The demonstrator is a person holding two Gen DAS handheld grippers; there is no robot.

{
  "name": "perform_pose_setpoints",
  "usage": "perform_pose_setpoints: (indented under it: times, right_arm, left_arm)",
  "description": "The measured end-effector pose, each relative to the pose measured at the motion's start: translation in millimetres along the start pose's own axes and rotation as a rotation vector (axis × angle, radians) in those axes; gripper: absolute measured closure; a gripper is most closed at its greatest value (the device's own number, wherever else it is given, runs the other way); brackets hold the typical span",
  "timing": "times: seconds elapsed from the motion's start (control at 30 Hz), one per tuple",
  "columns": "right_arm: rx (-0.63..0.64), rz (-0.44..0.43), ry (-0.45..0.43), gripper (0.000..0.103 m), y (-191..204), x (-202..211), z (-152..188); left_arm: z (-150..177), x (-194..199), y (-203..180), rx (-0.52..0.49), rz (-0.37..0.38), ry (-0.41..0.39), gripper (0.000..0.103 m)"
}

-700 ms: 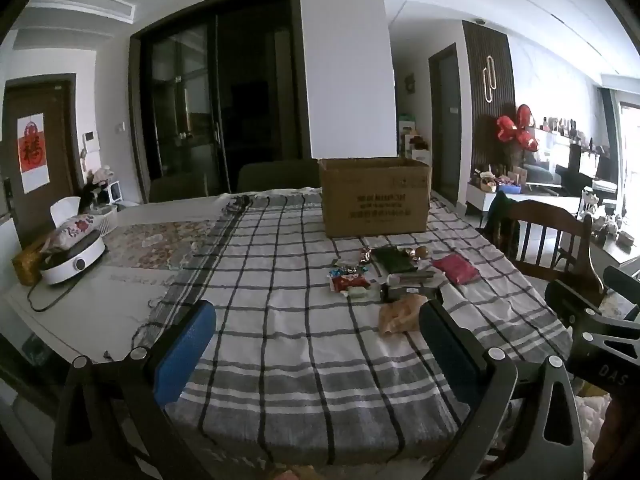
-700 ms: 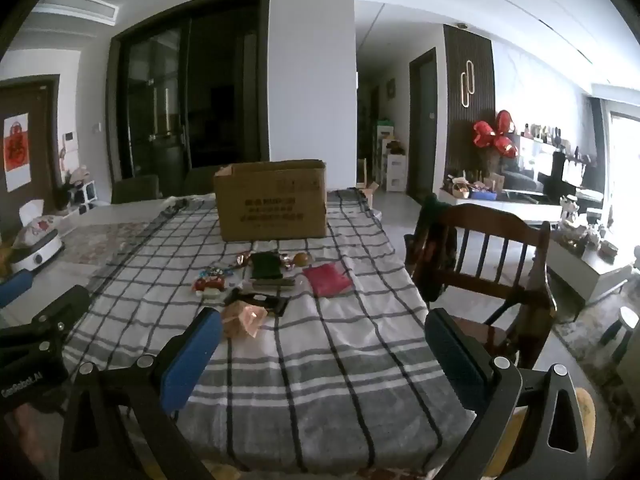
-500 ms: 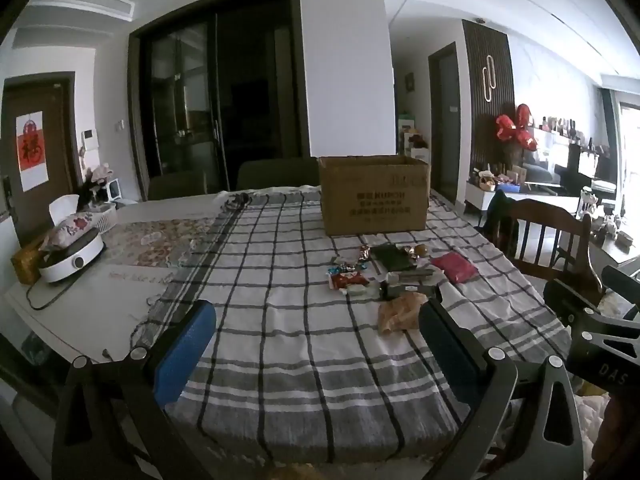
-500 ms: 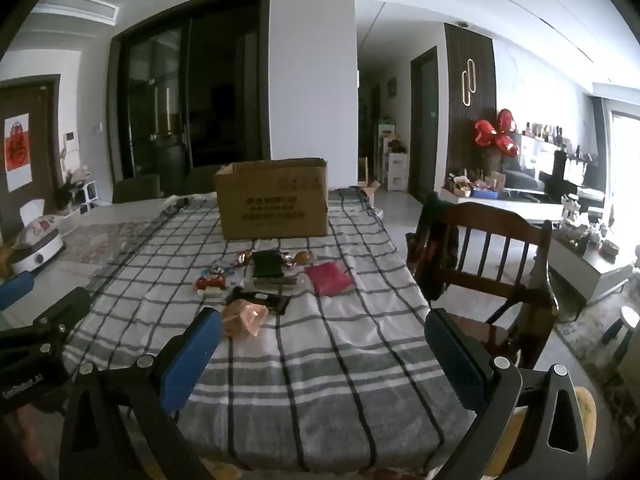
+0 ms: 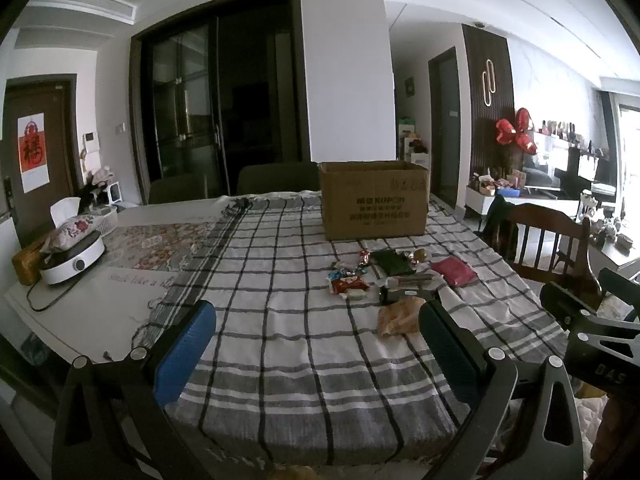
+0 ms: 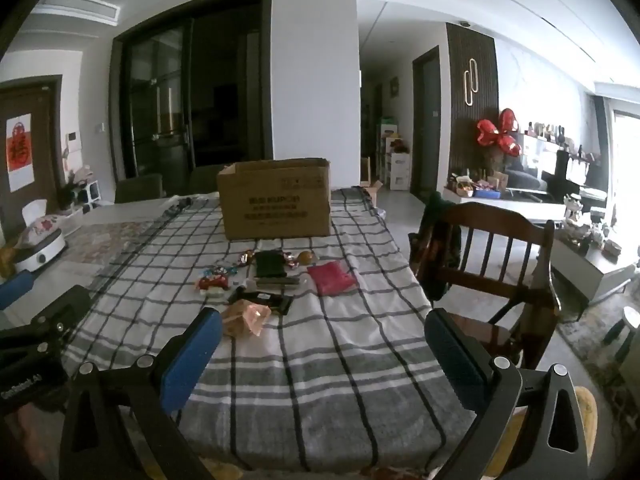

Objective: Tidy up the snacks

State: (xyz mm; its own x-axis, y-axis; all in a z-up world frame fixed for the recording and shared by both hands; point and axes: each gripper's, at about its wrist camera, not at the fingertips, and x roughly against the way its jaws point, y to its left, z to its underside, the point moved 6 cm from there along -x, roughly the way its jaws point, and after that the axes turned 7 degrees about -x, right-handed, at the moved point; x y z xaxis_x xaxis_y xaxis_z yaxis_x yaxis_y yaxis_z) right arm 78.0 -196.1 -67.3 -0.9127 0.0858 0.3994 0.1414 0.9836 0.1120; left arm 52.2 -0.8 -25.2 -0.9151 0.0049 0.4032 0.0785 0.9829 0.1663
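Two hand-held grippers, left gripper [image 5: 316, 340] and right gripper [image 6: 324, 340], are held spread and empty at the near table edge, presumably ready for reaching. Assorted wrapped snacks [image 6: 272, 280] lie loose on the grey checked tablecloth [image 6: 320, 380], just before the open brown cardboard box [image 6: 276, 204], their likely destination.

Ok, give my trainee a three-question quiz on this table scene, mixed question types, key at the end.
1. True or false: the left gripper already grips a snack.
2. Which snack lies nearest the grippers? A) the red packet B) the orange packet C) the dark green packet
3. Fill in: the snacks lie on the checked cloth in front of the cardboard ____.

Key: 1. False; both it and the right gripper are open and hold nothing. 2. B. 3. box.
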Motion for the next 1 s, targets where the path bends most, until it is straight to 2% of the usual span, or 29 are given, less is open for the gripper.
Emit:
perform_pose_setpoints:
  times: [1.0]
  right_arm:
    - [-0.001,-0.002,-0.001,0.001,1.6,0.0,0.4]
  left_arm:
    - [-3.8,4.4,1.1,0.005,-0.002,-0.006,0.000]
